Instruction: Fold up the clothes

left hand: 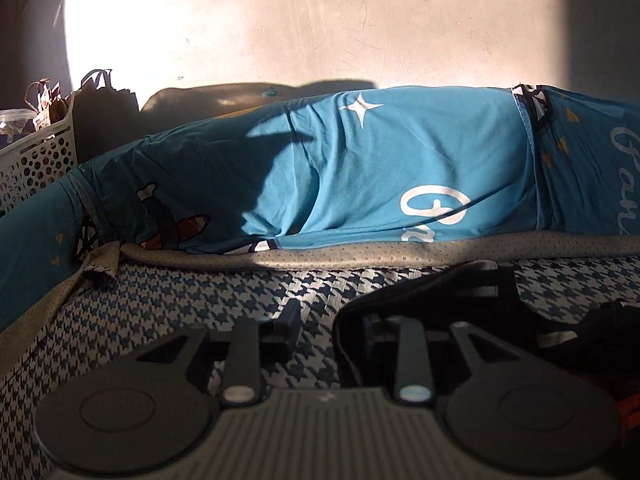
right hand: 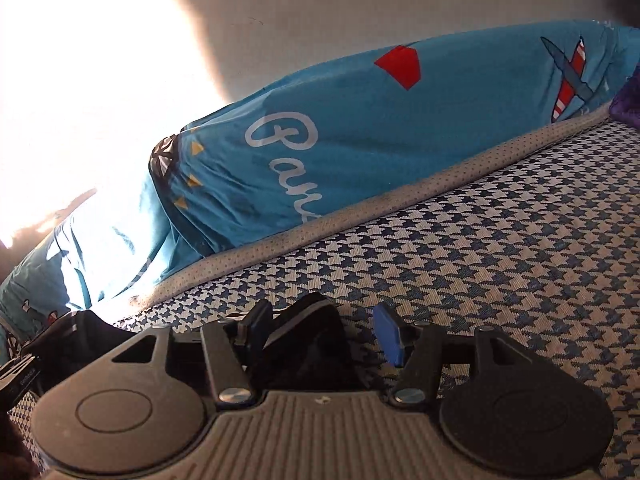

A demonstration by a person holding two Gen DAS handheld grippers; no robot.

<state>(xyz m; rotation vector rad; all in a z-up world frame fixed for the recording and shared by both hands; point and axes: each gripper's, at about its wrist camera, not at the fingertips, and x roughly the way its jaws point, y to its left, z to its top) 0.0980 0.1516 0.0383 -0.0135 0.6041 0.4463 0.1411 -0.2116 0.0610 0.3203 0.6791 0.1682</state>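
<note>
Black garment (left hand: 460,304) with pale stripes lies beneath both tools; left tool (left hand: 332,326) and right tool (right hand: 320,326) stand apart, unclamped. Close squarely on one edge.

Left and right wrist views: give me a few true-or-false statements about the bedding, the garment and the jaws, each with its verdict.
1. The mat has a blue and white houndstooth pattern. True.
2. The right gripper has its jaws shut tight on nothing. False: they stand apart, with a fold of the dark garment between them.
3. The blue bedding bears a white star. True.
4. The basket at the left of the left wrist view is solid red. False: it is white and perforated.
</note>
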